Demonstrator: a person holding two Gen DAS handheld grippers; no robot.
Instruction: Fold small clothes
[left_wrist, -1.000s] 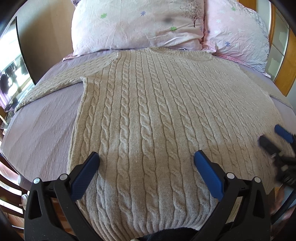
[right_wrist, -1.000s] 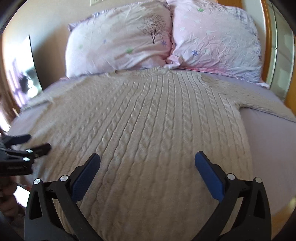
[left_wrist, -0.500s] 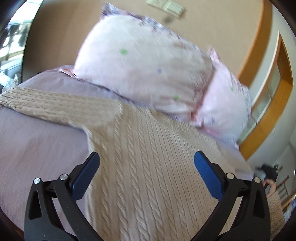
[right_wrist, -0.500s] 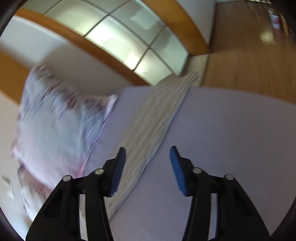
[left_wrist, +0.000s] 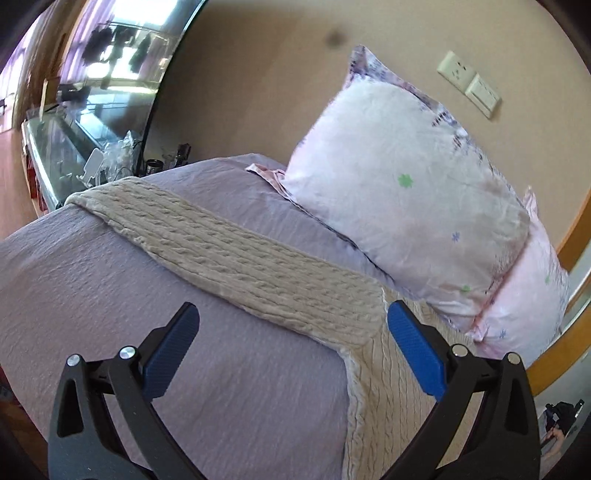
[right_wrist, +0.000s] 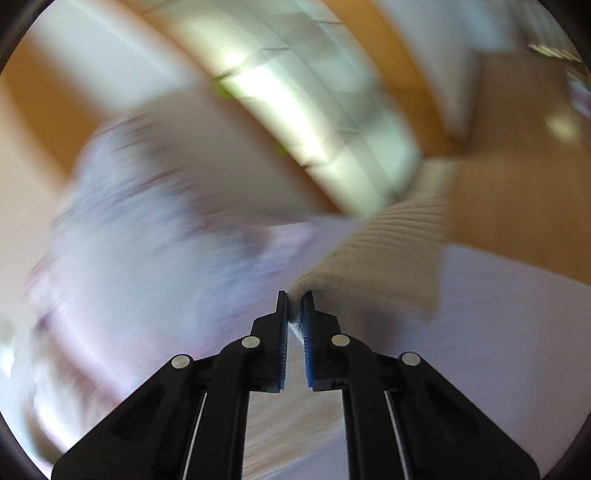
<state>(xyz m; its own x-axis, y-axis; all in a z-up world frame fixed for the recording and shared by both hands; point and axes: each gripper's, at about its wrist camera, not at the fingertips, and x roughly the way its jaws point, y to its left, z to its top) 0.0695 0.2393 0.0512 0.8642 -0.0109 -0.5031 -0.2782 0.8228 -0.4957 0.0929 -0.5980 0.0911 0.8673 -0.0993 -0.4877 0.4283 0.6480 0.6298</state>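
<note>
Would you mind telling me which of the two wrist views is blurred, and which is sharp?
Right wrist view: heavy motion smear over the background, though the right claw pinching the sweater sleeve stays crisp. Left wrist view: sharp, with fisheye bending.

bare sheet (left_wrist: 110, 295) left of sleeve (left_wrist: 236, 254), pillows (left_wrist: 402, 206) behind

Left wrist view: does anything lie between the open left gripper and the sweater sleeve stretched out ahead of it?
Nothing visible does. The left gripper is open, and only bare purple bedsheet lies in front of the sleeve. The pillow sits beyond the sleeve, not in the path.
</note>
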